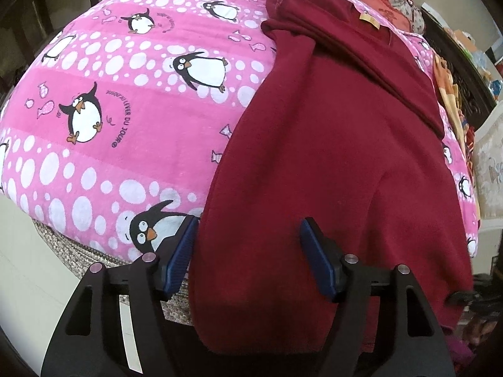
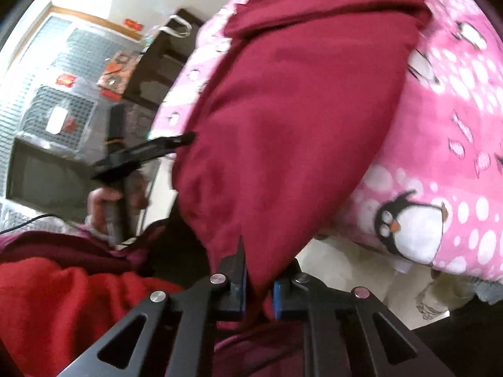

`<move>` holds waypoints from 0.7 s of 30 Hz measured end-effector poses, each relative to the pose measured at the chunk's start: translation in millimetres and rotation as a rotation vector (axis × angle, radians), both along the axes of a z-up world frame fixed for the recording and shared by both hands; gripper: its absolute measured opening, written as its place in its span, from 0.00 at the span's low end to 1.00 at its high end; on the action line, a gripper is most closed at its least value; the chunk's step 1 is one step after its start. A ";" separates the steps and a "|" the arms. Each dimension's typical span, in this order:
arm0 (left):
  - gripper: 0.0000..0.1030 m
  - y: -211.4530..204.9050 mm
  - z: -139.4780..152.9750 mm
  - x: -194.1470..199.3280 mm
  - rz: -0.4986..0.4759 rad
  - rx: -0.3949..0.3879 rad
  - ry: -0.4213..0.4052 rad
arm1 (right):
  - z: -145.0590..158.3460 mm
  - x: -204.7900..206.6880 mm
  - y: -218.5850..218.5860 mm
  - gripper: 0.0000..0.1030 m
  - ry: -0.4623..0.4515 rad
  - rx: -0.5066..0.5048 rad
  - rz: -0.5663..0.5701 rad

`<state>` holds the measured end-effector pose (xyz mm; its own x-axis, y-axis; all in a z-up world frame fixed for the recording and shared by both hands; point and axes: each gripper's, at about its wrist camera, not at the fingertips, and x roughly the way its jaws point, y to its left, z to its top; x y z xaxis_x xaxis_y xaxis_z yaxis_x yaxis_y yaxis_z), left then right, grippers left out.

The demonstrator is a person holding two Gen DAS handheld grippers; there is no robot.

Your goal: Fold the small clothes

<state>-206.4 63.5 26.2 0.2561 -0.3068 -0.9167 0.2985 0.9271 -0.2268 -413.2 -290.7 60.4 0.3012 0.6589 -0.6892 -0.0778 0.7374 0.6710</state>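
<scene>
Currently the maroon top [image 1: 330, 144] lies on the pink penguin blanket [image 1: 110, 100] of a bed, its lower part hanging over the near edge.

Left wrist view: left tongs [image 1: 248, 253] spread, blue pads [image 1: 180, 257] on either side of the top's hanging hem, not pressing it. One sleeve is folded across the chest; a yellow tag [image 1: 368, 20] shows at the neck. Other clothes [image 1: 446, 84] lie along the blanket's far side, too small to identify.

Right wrist view only: right tongs [image 2: 259, 286] pressed together, pinching a corner of the top's hem, which rises to a point out of the jaws. The left tongs [image 2: 185, 138] appear from the side here, a hand [image 2: 103, 207] on the handle, their tip touching the top's edge. A red garment [image 2: 63, 298] fills the lower left; whether it is worn or lying there I cannot tell. A dark screen [image 2: 44, 176] and a grilled window sit behind.

Right view is motion-blurred. The hem below the pinch is hidden by the tongs' frame.
</scene>
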 end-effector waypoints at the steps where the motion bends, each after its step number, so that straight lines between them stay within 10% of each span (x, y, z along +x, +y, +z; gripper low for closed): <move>1: 0.66 -0.5 0.0 0.6 0.000 -0.001 0.002 | 7.9 1.1 -0.9 0.10 -0.021 -0.002 0.001; 10: 0.67 -4.7 1.0 7.6 0.027 -0.008 0.017 | 39.7 42.1 -43.8 0.08 -0.183 -0.092 -0.170; 21: 0.67 -4.0 1.9 13.6 0.048 -0.055 0.066 | 0.5 51.4 -61.1 0.08 -0.100 -0.049 -0.215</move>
